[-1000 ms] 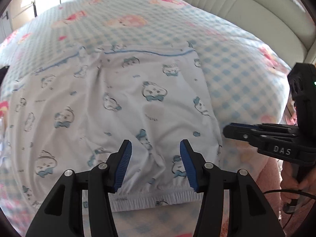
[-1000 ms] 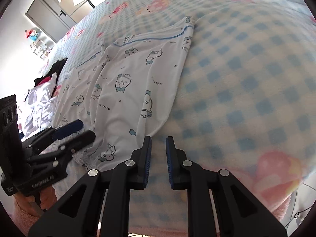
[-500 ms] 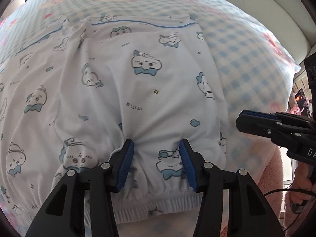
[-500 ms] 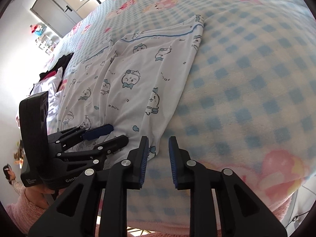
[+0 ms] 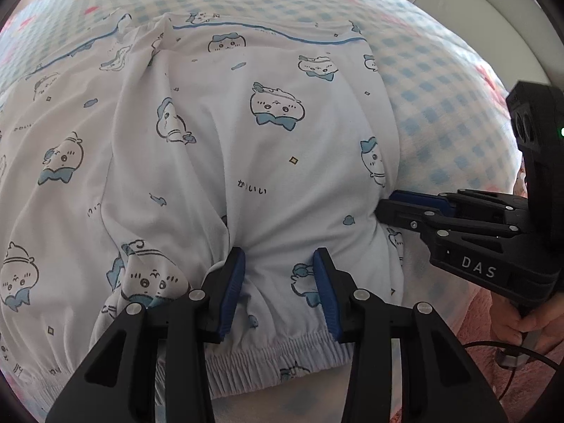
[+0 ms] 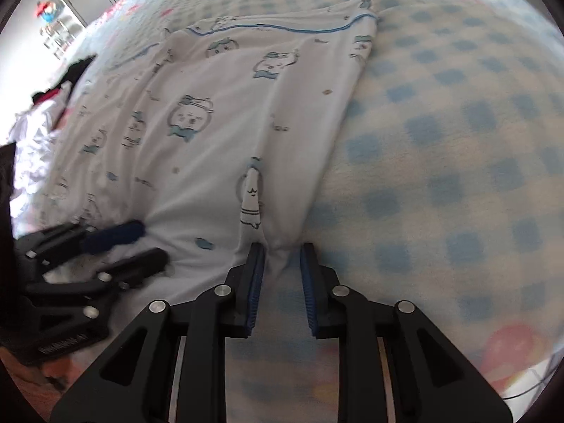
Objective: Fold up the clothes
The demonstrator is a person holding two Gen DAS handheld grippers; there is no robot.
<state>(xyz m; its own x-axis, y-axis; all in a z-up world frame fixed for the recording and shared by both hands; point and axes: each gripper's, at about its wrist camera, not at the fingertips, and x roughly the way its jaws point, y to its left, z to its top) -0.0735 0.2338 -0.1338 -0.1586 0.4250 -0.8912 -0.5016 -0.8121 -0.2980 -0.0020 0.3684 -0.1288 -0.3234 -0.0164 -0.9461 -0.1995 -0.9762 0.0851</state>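
A white pyjama garment point(image 5: 282, 141) printed with blue cartoon figures lies spread on the bed, its elastic waistband point(image 5: 282, 349) nearest me. My left gripper point(image 5: 280, 271) points down into the cloth just above the waistband. Its jaws are closing, a bunched fold rises between them, and the pads do not clamp it. In the right wrist view the garment point(image 6: 211, 105) has its near right corner between the tips of my right gripper point(image 6: 282, 261). These jaws stand narrowly apart, closing slightly, pads clear of the cloth. Each gripper shows in the other's view: the right gripper point(image 5: 384, 204), the left gripper point(image 6: 151, 243).
A blue-and-cream checked blanket point(image 6: 440, 141) covers the bed under the garment. A cream padded bed edge point(image 5: 458, 7) curves along the far right. A heap of other clothes point(image 6: 35, 130) lies at the left. A hand point(image 5: 511, 324) holds the right gripper's handle, with a cable below.
My left gripper sank onto the garment and its jaws narrowed, gathering a fold. My right gripper moved left and down, from the bare blanket to the garment's right edge.
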